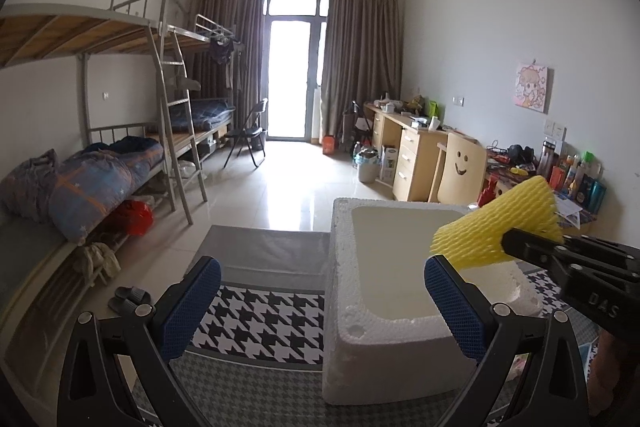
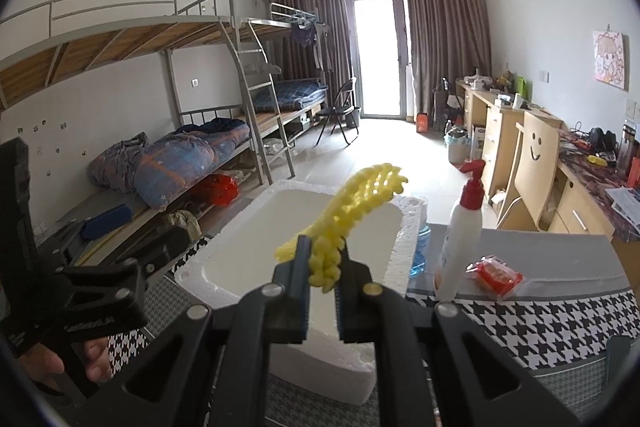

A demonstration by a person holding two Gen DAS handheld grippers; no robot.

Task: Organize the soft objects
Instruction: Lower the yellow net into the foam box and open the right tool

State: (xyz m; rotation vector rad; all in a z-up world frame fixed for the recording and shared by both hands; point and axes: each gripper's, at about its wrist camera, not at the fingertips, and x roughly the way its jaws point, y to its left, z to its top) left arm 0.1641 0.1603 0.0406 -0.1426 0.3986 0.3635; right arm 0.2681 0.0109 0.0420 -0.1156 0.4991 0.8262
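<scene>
The room has bunk beds (image 1: 120,131) on one side, desks (image 1: 420,155) on the other, and a bright glass door (image 1: 290,75) at the far end. In the left wrist view, a checked cloth (image 1: 260,319) covers the table. A white foam box (image 1: 384,307) sits on it, open at the top. The left gripper (image 1: 322,301) hangs low in front of the box. Its blue pads (image 1: 192,307) are far apart and hold nothing. One pad is over the cloth, the other is by the near wall of the box. The right gripper (image 1: 508,241) comes in from the right. It pinches a yellow foam net (image 1: 500,223) above the far right side of the box.

In the right wrist view, the same beds (image 2: 188,155) and desks (image 2: 520,147) show. The right gripper (image 2: 323,279) is shut tight on the net (image 2: 352,211). The net sticks up and away from the pads, over the box (image 2: 304,239). A white pump bottle (image 2: 460,239) with a red top stands on the cloth (image 2: 540,327) just right of the box. A red packet (image 2: 496,275) lies next to the bottle. The left gripper's body (image 2: 100,291) shows at the left, with a hand (image 2: 60,359) under it; its pads are out of this view.
</scene>
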